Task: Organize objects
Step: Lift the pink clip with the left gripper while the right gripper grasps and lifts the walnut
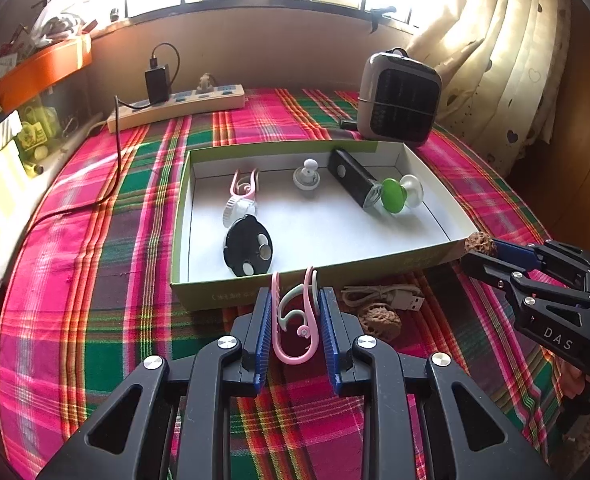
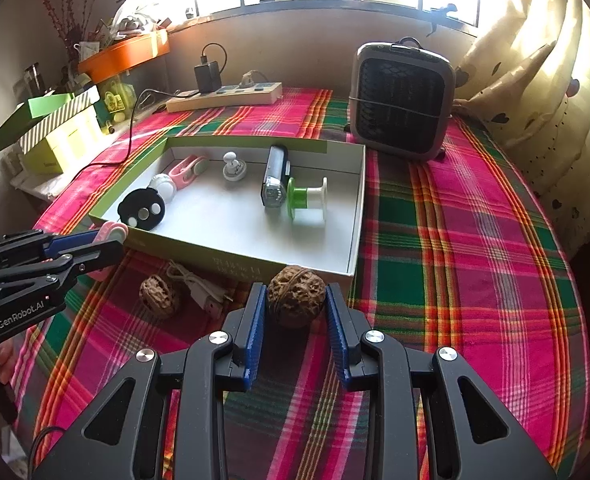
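My left gripper [image 1: 295, 316] is shut on a pink and white clip [image 1: 297, 320], held just in front of the near wall of the open green box [image 1: 255, 288]. My right gripper [image 2: 296, 300] is shut on a brown walnut [image 2: 296, 294], held above the cloth at the box's near right corner [image 2: 347, 272]. The same walnut shows in the left wrist view [image 1: 479, 243]. A second walnut [image 1: 379, 320] and a white USB cable [image 1: 387, 295] lie on the cloth in front of the box. Inside the box lie a black disc [image 1: 247, 250], another pink clip [image 1: 243, 184], a white knob [image 1: 307, 174], a black torch [image 1: 353, 182] and a green spool [image 1: 399, 194].
A grey fan heater [image 2: 401, 100] stands behind the box at the right. A power strip [image 2: 225, 96] with a black charger and its cable [image 1: 117, 160] lies at the back left. Boxes [image 2: 55, 128] and clutter line the left edge. A curtain [image 2: 535, 80] hangs at the right.
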`<state>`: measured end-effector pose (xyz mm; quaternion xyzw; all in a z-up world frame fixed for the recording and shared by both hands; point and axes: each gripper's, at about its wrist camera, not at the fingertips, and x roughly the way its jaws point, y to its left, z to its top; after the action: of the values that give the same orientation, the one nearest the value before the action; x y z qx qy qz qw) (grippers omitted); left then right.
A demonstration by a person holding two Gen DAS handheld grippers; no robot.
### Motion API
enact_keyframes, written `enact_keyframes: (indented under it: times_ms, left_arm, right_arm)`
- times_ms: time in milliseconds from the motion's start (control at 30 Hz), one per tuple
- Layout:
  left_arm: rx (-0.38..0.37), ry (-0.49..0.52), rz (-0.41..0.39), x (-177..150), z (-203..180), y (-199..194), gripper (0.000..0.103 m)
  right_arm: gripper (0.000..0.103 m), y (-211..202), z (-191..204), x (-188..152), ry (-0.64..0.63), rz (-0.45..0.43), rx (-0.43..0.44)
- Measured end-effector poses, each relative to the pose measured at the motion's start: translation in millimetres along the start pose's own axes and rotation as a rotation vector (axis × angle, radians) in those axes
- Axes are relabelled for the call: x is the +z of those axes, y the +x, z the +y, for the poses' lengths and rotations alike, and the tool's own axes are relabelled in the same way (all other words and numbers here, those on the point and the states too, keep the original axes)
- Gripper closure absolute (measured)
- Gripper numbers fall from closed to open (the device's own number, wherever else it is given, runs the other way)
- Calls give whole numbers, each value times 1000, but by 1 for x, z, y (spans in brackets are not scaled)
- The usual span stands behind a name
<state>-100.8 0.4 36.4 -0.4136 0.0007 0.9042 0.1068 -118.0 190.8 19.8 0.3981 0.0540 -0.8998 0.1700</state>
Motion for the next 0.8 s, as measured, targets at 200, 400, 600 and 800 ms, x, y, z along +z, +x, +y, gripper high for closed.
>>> enact_keyframes:
  times_ms: [200,400,600,800]
  left_arm:
    - [-4,3,-12,8,0,0,82]
    - [-10,9,-13,11,-1,1,82]
    - [-12,12,-18,20,-1,8,82]
    - [-18,9,-15,30,1,17,82]
  right_arm:
    - [72,-3,-2,12,3,-26,4]
    - [72,-5,-4,21,-5,-44,-4]
    - [72,1,-7,30,-6,-46,-2]
    - [72,7,-10,40,-4,-52,-4]
